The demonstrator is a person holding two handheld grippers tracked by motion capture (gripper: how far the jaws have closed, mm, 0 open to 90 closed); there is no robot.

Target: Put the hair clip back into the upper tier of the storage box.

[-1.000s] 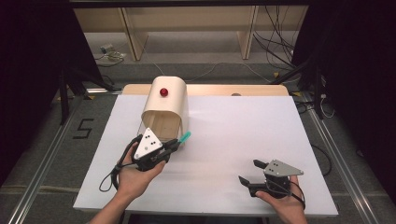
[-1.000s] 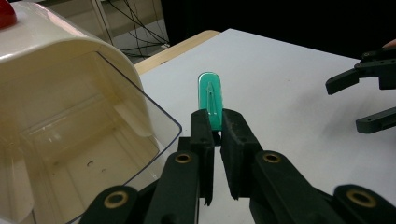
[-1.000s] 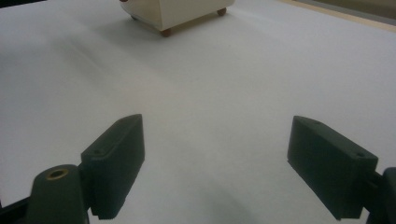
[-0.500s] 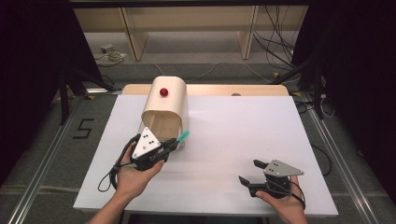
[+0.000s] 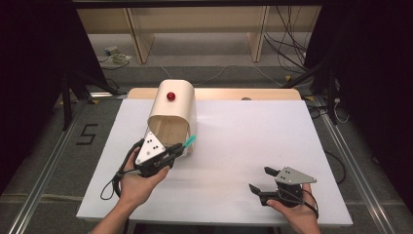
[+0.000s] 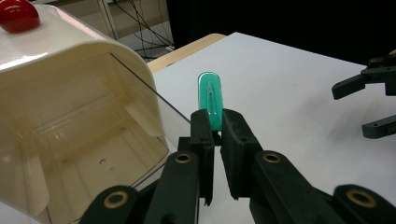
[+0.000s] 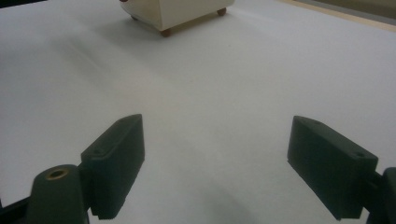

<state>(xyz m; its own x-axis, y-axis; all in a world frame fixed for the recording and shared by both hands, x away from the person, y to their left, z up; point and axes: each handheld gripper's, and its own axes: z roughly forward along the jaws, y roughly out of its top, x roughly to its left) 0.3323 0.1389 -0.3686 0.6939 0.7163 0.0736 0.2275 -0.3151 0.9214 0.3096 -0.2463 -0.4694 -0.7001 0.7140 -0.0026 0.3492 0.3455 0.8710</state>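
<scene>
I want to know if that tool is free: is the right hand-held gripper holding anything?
No, the right hand-held gripper has its jaws wide apart with bare white table between them.

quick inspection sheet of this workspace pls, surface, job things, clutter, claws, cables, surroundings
surface: white sheet over a wooden table, bare at the far edge
job's things: cream box with red knob, near side open; green clip
clutter: nothing seen
claws: left claw shut on the clip by the box opening; right claw open, holding nothing
cables: one trails from the left claw; more on the floor behind
surroundings: wooden shelf legs, dark drapes
</scene>
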